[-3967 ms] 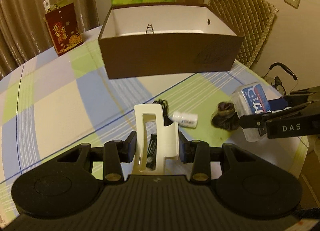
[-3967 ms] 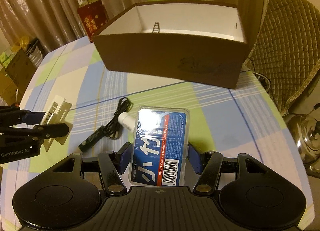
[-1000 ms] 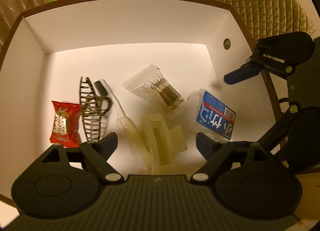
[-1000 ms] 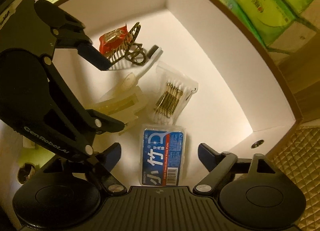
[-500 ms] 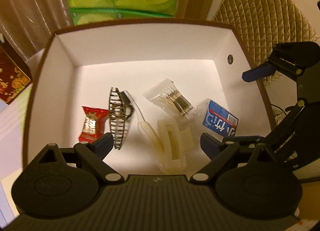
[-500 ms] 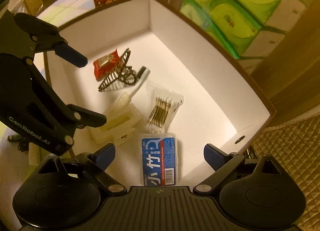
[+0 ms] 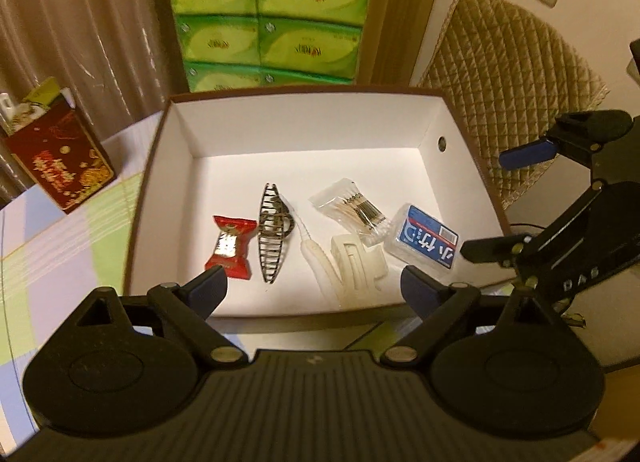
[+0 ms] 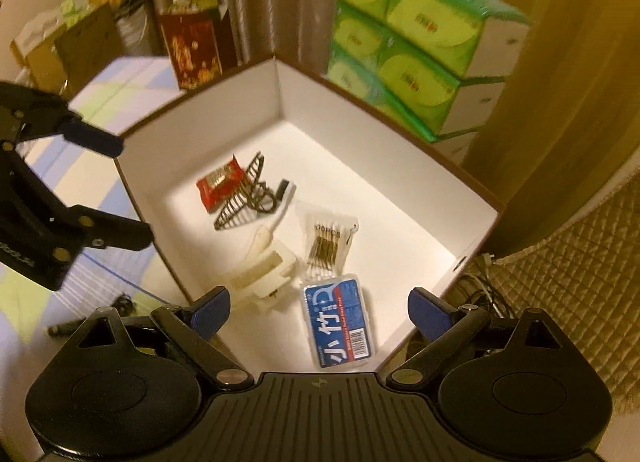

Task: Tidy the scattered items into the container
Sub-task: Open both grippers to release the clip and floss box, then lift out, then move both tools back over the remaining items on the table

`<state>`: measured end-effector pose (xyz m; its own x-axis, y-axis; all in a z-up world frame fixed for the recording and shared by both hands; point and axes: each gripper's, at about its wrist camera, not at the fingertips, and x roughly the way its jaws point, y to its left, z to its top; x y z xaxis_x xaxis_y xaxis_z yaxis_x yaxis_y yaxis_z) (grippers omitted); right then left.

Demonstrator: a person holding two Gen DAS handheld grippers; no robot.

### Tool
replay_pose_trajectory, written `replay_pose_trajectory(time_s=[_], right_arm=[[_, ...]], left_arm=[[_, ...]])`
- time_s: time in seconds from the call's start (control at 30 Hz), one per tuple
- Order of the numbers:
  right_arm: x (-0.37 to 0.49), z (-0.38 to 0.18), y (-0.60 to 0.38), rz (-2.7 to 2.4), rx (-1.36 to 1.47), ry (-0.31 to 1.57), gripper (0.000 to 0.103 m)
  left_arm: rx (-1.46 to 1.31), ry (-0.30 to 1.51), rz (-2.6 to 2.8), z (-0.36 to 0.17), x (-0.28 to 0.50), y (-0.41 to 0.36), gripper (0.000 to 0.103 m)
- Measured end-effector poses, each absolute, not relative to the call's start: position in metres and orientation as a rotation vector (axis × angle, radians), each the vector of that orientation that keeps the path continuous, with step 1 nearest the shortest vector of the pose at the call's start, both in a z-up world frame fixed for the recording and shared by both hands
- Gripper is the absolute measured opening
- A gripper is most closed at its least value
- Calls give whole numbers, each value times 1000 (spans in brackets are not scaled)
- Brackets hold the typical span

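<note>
Both your grippers, left [image 7: 314, 288] and right [image 8: 320, 308], hang above the box [image 7: 304, 134] with jaws wide apart, holding nothing. Inside lie the white hair clip [image 7: 356, 262] and, just beside it, the blue floss case [image 8: 342, 322].

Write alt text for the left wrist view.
An open brown box with white walls holds a red candy, dark hair claw, cotton swabs, cream clip and blue floss case. Both grippers, left and right, are open and empty above it.
</note>
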<state>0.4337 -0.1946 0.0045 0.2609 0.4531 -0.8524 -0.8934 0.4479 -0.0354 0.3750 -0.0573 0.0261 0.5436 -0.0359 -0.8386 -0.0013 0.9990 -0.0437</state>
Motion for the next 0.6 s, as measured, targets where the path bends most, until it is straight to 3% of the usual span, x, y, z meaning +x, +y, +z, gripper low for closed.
replay_pose_trajectory(time_s=[0.6], right_arm=[[339, 39, -232, 936, -394, 736, 93]], left_arm=[[-11, 868, 30, 49, 254, -24, 91]])
